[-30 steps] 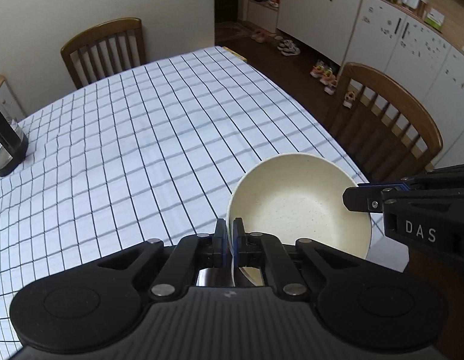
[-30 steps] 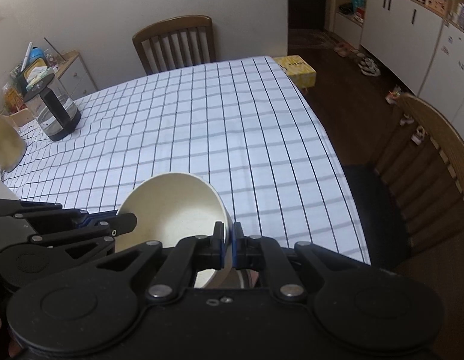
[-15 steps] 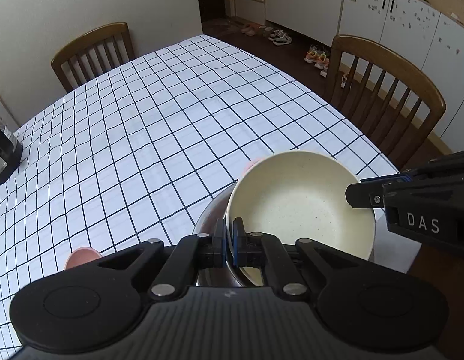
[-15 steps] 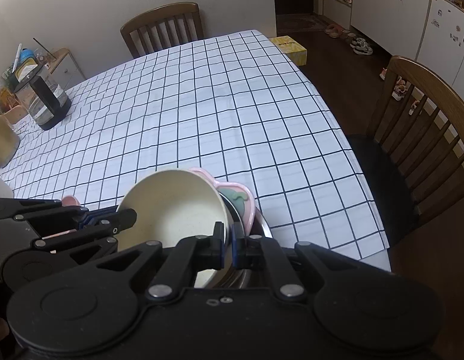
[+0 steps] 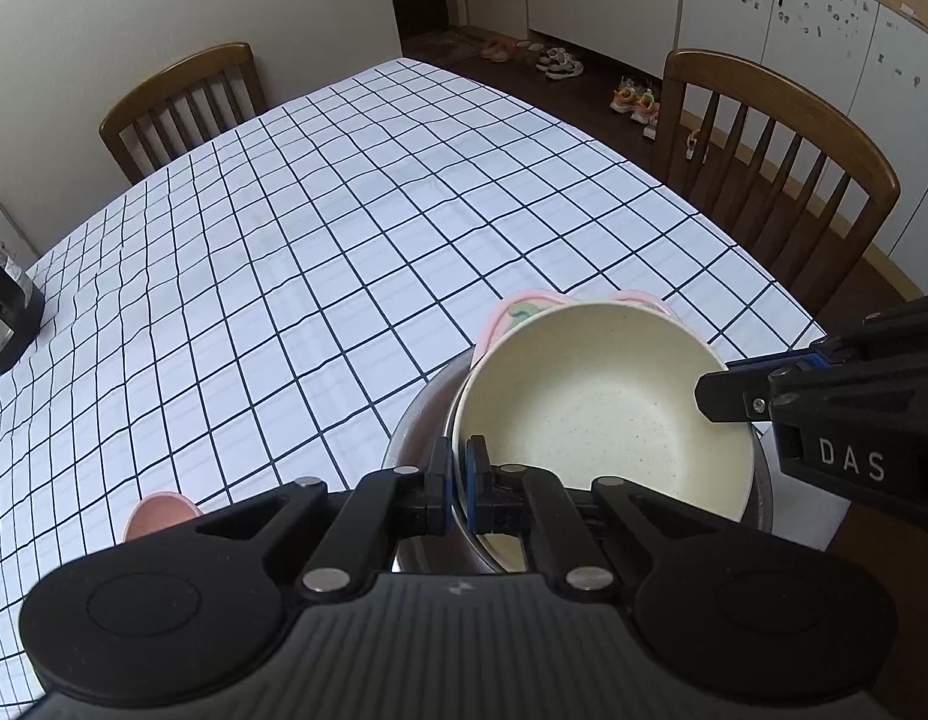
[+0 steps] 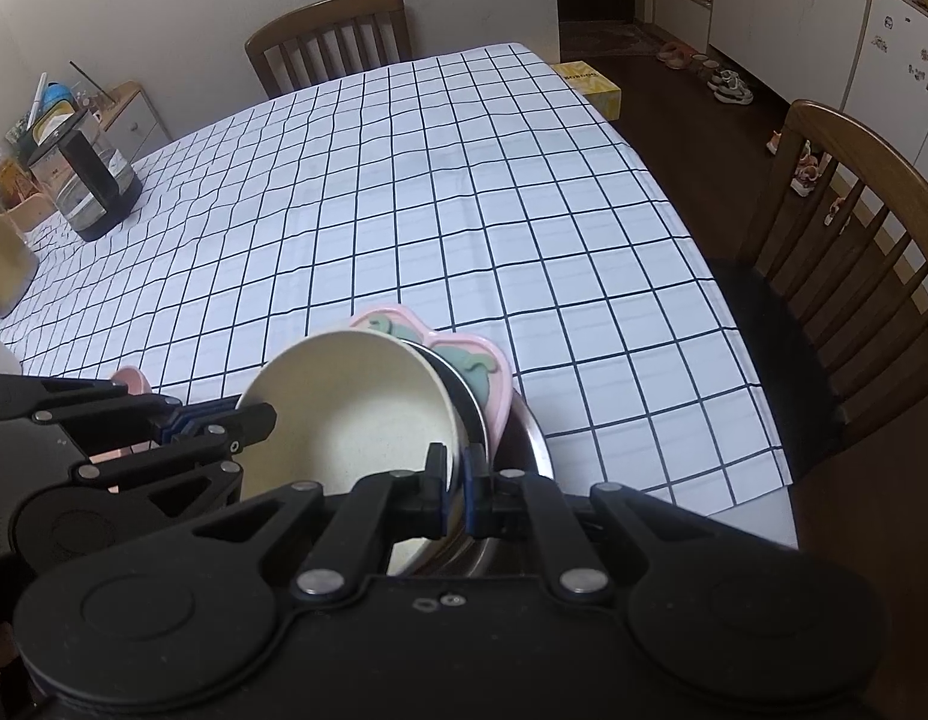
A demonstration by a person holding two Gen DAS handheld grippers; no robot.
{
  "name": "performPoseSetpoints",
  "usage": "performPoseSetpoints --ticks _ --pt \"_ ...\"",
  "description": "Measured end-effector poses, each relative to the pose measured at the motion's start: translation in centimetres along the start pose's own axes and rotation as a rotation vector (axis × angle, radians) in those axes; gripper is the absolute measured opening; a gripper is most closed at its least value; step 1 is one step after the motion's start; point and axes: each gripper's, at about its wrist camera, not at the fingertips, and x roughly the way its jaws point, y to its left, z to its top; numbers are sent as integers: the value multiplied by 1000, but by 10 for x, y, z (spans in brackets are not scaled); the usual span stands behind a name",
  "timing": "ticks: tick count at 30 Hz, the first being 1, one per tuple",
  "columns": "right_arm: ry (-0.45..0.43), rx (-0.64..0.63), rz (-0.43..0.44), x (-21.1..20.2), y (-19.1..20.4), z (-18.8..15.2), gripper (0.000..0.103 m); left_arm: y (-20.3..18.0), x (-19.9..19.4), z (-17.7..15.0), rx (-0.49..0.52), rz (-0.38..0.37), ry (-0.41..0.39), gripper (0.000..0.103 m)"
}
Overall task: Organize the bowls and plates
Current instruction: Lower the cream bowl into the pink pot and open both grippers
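Observation:
A cream speckled bowl (image 5: 601, 414) is held by its rim from two opposite sides. My left gripper (image 5: 459, 468) is shut on the near rim in the left wrist view. My right gripper (image 6: 458, 474) is shut on the opposite rim, and its tip (image 5: 727, 396) shows at the right in the left wrist view. The bowl (image 6: 350, 408) is tilted and sits low inside a steel bowl (image 5: 422, 420), against a pink plate with green shapes (image 6: 481, 372). Whether the cream bowl rests on them I cannot tell.
The stack is at the near right corner of a table with a white checked cloth (image 5: 320, 252). A small pink bowl (image 5: 161, 513) lies to the left. A kettle (image 6: 86, 180) stands far left. Wooden chairs (image 6: 853, 210) flank the table, and a yellow box (image 6: 589, 81) lies beyond it.
Both grippers have come down with the cream bowl. The steel bowl, pink plate and small pink bowl came into view beneath, and the cream bowl now sits down among them.

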Motion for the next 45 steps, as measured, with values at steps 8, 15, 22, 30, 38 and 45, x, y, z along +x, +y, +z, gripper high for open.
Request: performPoseSetpoints --ticks 8,15,22,30,38,45 --pt "18 19 19 1 -1 0 17 9 -1 2 -15 -57 15 3" --pt "10 8 40 -7 4 -1 26 10 -9 -2 2 -91 17 7" --pt "-27 -18 46 -23 10 -4 39 12 -24 -10 -2 -132 -8 8" --pt "-64 -34 42 -41 16 -10 47 17 -43 -17 -23 -168 -49 8" --pt "-99 -45 40 -60 21 -18 56 29 -63 -25 -53 -173 -90 8" --pt "-141 -33 39 -77 15 -27 64 44 -73 -35 -84 -187 -97 8"
